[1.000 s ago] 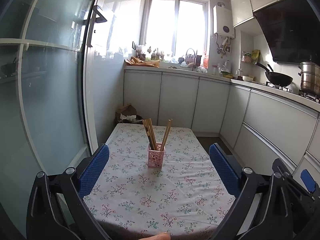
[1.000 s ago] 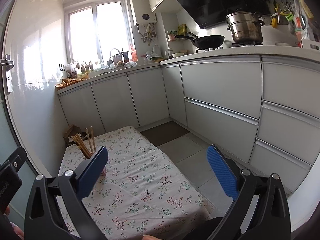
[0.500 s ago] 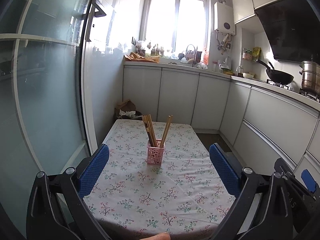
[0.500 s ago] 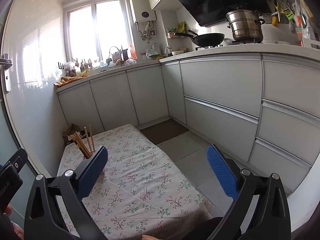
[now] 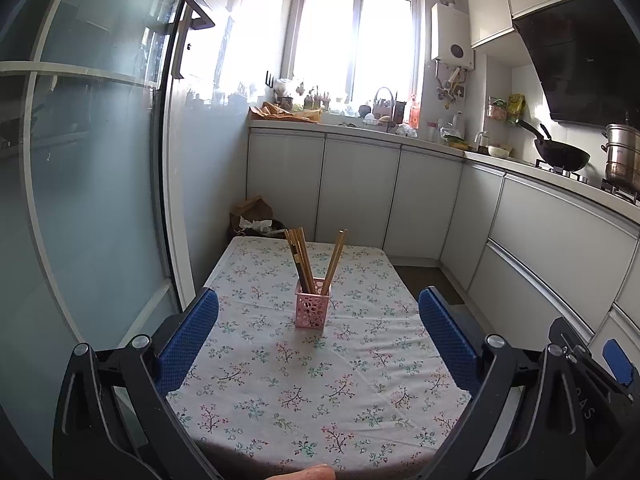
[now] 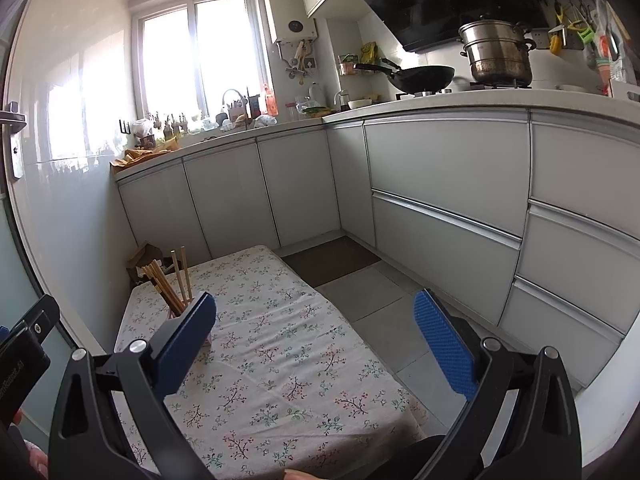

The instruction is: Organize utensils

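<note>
A small pink perforated holder (image 5: 310,307) stands upright in the middle of the floral-clothed table (image 5: 280,392). Several wooden chopsticks (image 5: 301,258) lean out of it, one pair (image 5: 335,259) tilted right. My left gripper (image 5: 318,334) hangs open above the near half of the table, with nothing between its blue pads (image 5: 188,340). My right gripper (image 6: 316,344) is open too, held over the table's right side. In the right wrist view the chopsticks (image 6: 168,284) rise behind its left pad (image 6: 186,340), which hides most of the holder.
White cabinets (image 5: 360,192) line the far and right walls, with a wok (image 5: 562,156) and steel pot (image 5: 622,158) on the stove. A glass door (image 5: 88,184) stands left of the table. A brown paper bag (image 5: 252,214) sits beyond the table's far edge. Tiled floor (image 6: 384,320) lies to the right.
Both views have tilted slightly upward and back, so the holder and table sit lower in the frames. Both grippers stay open and empty.
</note>
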{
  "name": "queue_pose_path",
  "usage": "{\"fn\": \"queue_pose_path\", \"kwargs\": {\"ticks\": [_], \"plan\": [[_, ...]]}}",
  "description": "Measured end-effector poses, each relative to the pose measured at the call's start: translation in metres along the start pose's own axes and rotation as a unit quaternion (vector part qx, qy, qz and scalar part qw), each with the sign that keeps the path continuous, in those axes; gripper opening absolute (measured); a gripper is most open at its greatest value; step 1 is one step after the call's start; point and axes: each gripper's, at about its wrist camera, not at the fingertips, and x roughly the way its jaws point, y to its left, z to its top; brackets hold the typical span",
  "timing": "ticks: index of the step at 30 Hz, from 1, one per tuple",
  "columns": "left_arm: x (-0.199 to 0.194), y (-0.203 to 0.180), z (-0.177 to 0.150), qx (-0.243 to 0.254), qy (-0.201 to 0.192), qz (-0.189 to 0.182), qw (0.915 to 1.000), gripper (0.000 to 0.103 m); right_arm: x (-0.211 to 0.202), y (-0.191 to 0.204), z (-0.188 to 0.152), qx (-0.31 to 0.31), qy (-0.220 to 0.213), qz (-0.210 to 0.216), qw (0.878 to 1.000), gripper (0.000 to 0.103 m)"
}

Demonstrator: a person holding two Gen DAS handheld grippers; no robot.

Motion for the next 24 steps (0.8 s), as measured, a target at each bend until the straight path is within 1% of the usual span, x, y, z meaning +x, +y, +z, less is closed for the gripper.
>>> {"fn": "queue_pose_path", "kwargs": {"ticks": [24], "plan": [[0.0014,0.0007,-0.0002,-0.006,0.001,0.002,1.0,0.096,0.0013,0.0047,-0.0003,-0.005,0.003,0.002,1.0,0.097]]}}
